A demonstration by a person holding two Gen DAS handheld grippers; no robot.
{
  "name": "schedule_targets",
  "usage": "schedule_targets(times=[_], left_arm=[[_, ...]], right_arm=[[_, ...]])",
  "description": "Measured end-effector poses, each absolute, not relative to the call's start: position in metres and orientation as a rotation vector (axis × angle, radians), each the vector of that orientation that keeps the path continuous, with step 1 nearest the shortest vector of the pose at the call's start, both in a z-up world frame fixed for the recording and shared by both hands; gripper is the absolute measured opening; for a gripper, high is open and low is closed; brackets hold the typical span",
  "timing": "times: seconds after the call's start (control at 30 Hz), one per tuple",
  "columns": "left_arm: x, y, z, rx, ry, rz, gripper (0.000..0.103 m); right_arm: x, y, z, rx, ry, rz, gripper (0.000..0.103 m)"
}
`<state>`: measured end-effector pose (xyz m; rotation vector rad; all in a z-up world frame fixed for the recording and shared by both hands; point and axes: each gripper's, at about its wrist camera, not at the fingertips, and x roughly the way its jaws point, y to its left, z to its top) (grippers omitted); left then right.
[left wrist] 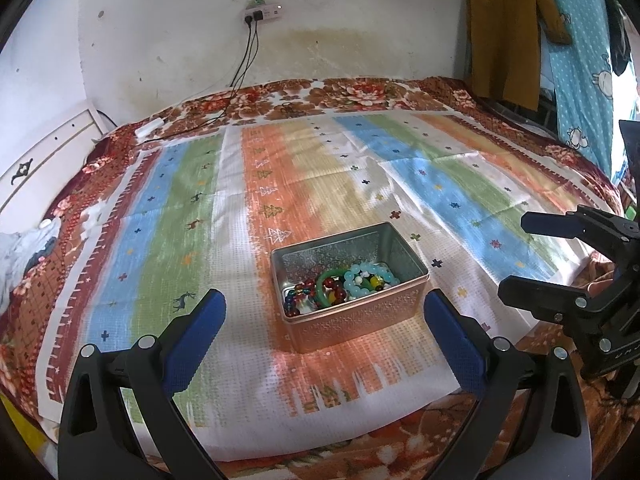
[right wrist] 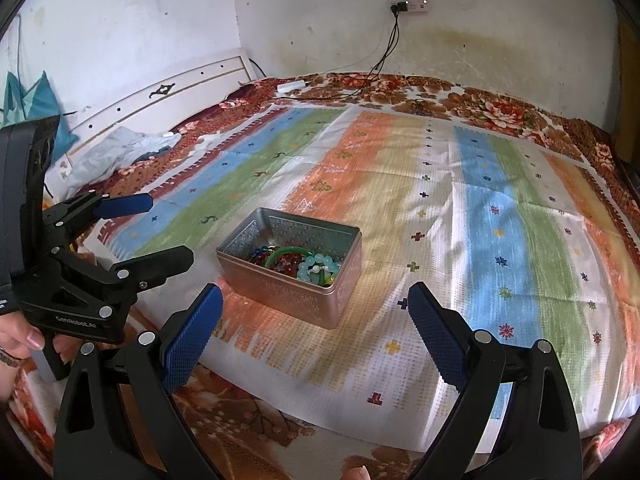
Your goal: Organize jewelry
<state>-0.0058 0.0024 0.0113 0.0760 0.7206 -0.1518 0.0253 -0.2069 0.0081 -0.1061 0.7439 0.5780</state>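
Note:
A silver metal tin [left wrist: 356,322] [right wrist: 288,300] stands open on the striped cloth on the bed. Inside lie a green bangle [left wrist: 326,298] [right wrist: 286,251], a pale blue bead bracelet [left wrist: 370,278] [right wrist: 318,266] and red and dark bead strings [left wrist: 298,298] [right wrist: 280,264]. My left gripper [left wrist: 324,308] hovers just in front of the tin, open, with nothing between its blue pads. My right gripper [right wrist: 314,298] is open too, near the tin's front right corner, and empty. Each gripper also shows from the side in the other view: right gripper [left wrist: 516,258], left gripper [right wrist: 170,232].
The striped cloth [left wrist: 360,160] covers a floral bedspread [left wrist: 340,94]. A white headboard [right wrist: 160,96] and crumpled clothes [right wrist: 120,152] are at the left. Cables run from a wall socket [left wrist: 262,12] to a white charger [left wrist: 149,127] on the bed. A hand [right wrist: 18,340] holds the left gripper.

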Motion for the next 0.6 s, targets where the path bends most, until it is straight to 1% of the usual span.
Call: schedule_targets(times=[0.6], left_arm=[[-0.0050,0.0011,0.0104,0.081,0.728,-0.169,0.097]], right_arm=[[0.0260,-0.2076,0.0060,-0.096,0.745,0.577,0.094]])
